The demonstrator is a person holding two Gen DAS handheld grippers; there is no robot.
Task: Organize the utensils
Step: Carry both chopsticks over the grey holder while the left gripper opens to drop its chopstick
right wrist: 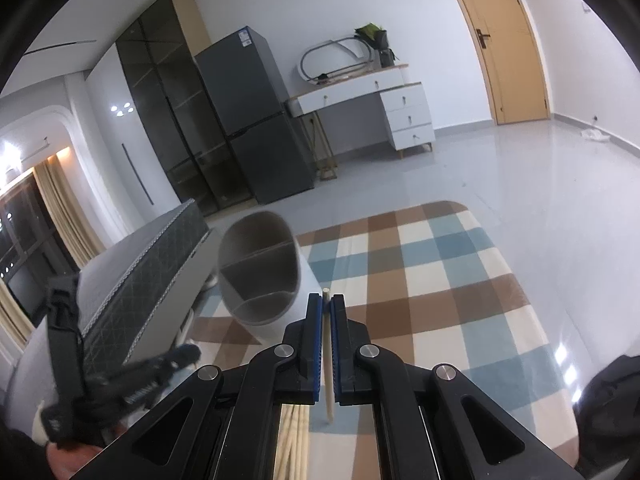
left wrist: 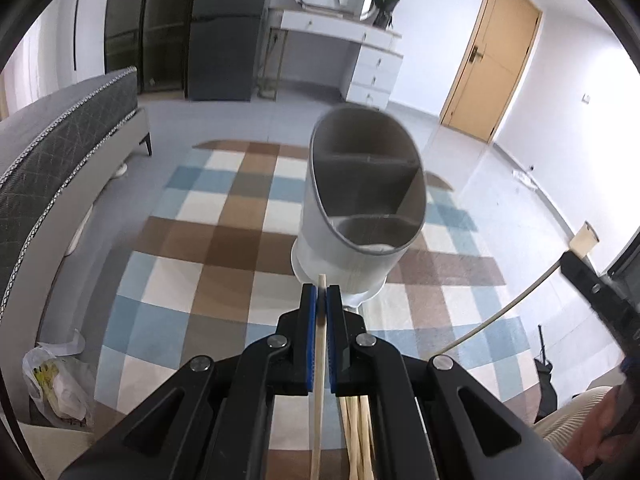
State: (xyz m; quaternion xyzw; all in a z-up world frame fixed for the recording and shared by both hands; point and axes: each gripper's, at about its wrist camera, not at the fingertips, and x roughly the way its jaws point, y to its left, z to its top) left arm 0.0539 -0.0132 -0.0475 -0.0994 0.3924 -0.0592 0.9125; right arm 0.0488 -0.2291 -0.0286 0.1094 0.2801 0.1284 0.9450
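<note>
A white oval utensil holder [left wrist: 362, 200] with inner dividers stands just ahead of my left gripper [left wrist: 321, 294]. It shows in the right wrist view [right wrist: 260, 276] ahead and to the left. My left gripper is shut on a pale wooden chopstick [left wrist: 319, 380] whose tip pokes out just short of the holder. My right gripper [right wrist: 327, 304] is shut on another wooden chopstick [right wrist: 328, 360]. A bundle of more chopsticks [left wrist: 356, 440] lies below the left gripper and shows below the right gripper [right wrist: 294, 440].
A plaid rug [left wrist: 224, 240] covers the floor. A grey bed [left wrist: 52, 160] is at the left, a plastic bag [left wrist: 56, 384] beside it. A fridge [right wrist: 256, 120], a white dresser [right wrist: 372, 108] and a wooden door [right wrist: 508, 40] stand at the far wall.
</note>
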